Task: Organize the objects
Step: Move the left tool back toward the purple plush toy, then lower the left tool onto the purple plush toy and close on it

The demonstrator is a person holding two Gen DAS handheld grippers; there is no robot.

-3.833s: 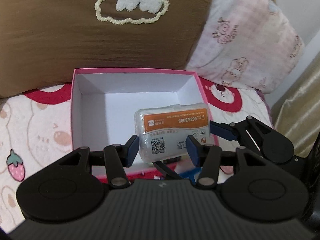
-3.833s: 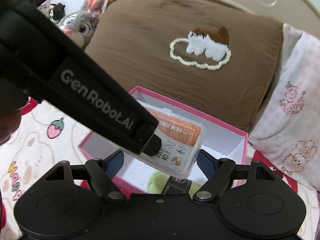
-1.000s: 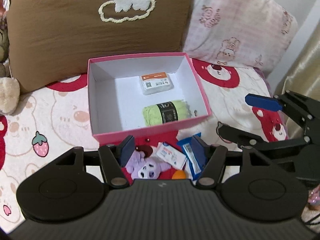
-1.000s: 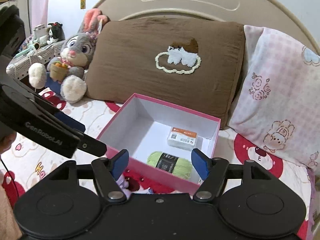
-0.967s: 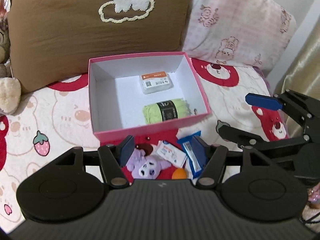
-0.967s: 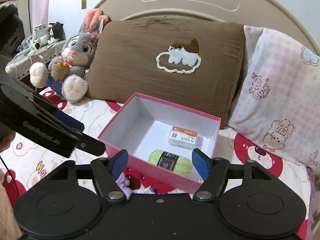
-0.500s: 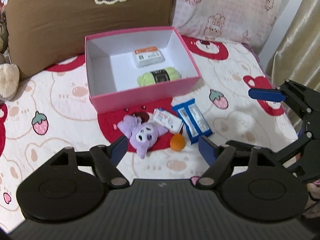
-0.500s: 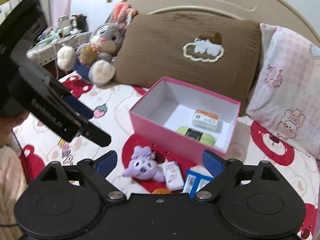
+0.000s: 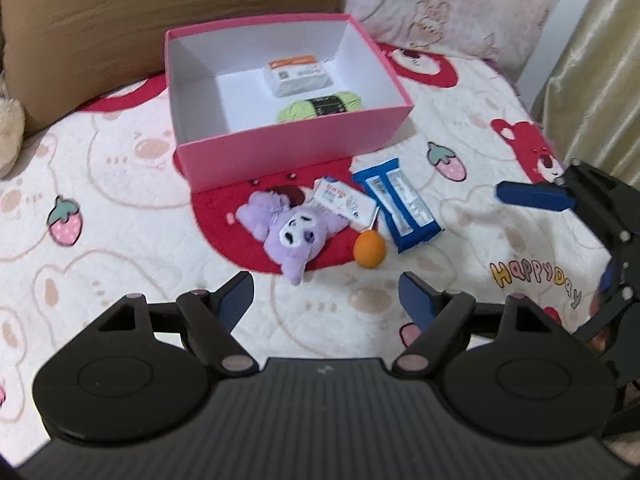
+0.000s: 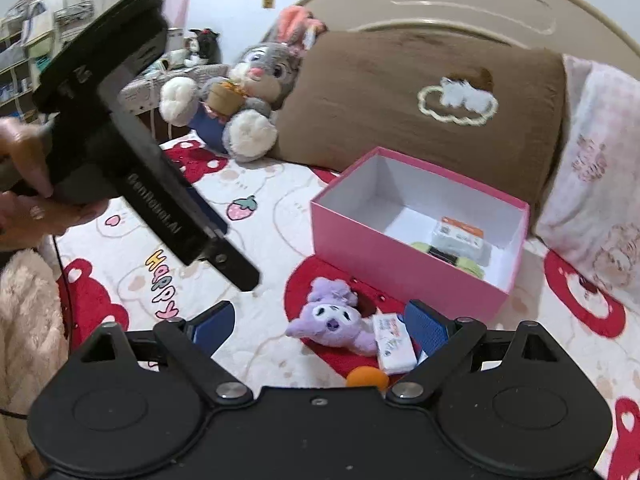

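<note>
A pink box [image 9: 296, 148] [image 10: 384, 240] sits open on the bed, holding a white packet with an orange label [image 9: 298, 76] [image 10: 460, 236] and a green yarn skein [image 9: 320, 106] [image 10: 464, 262]. In front of it lie a purple plush [image 9: 288, 232] [image 10: 332, 320], a white wipes packet [image 9: 344, 200] [image 10: 394, 342], a blue snack wrapper [image 9: 400, 204] and an orange ball [image 9: 370, 249] [image 10: 366, 378]. My left gripper [image 9: 326, 298] is open and empty, above the bed short of the plush. My right gripper [image 10: 320, 324] is open and empty, near the plush and packet.
A brown pillow [image 10: 420, 112] and a pink pillow [image 9: 448, 12] stand behind the box. A grey rabbit plush [image 10: 248, 96] sits at the back left. A curtain [image 9: 592, 60] hangs at the right. The bed cover [image 9: 120, 208] has bears and strawberries.
Both grippers have pulled back from the box and opened wider. The white packet, held over the box earlier, now lies inside it. The loose items in front of the box came into view.
</note>
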